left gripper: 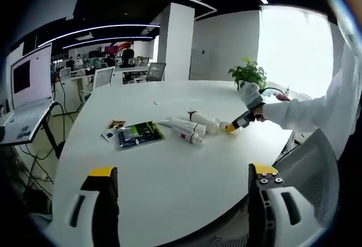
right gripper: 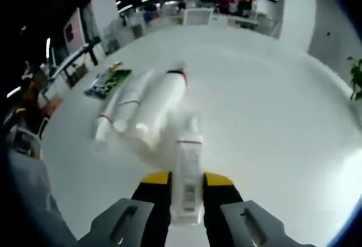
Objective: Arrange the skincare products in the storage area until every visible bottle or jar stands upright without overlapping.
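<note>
your right gripper (right gripper: 186, 186) is clamped on a white pump bottle (right gripper: 188, 165) beside the lying tubes (right gripper: 148, 108) on the tabletop (right gripper: 271, 105), left gripper (left gripper: 184, 174) apart and idle; next, stand it upright.

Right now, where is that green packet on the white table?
In the left gripper view the green packet lies flat on the table, left of the fallen tubes, with a small sachet beside it on its far side.
</note>
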The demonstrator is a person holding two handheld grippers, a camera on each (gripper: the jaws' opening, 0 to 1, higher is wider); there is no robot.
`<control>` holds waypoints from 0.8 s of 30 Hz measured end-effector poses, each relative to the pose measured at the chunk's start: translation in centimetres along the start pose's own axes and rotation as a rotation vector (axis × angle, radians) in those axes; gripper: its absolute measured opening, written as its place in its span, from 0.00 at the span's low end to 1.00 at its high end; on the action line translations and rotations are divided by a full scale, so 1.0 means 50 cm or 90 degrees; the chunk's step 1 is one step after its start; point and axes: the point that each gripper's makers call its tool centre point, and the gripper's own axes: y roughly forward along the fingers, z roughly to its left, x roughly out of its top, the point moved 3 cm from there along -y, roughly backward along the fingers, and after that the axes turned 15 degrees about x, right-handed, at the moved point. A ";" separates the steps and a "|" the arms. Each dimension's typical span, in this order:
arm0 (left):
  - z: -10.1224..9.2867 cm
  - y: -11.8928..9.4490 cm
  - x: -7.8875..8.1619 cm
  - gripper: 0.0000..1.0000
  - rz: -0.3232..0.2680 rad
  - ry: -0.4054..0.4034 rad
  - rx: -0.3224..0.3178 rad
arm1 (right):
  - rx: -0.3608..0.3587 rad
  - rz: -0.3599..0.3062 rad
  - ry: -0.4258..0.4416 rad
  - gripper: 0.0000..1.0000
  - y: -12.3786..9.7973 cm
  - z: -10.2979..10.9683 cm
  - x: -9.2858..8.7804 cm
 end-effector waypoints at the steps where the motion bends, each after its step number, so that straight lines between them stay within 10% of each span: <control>1: 0.000 0.000 0.000 0.92 0.000 0.000 -0.002 | 0.010 -0.014 0.021 0.14 -0.003 0.004 0.000; 10: -0.013 0.003 0.048 0.86 -0.025 -0.134 -0.093 | 0.092 -0.109 0.143 0.14 -0.035 0.040 0.010; 24: -0.086 0.076 0.088 0.78 0.013 -0.090 -0.228 | 0.182 -0.174 0.181 0.14 -0.070 0.127 0.010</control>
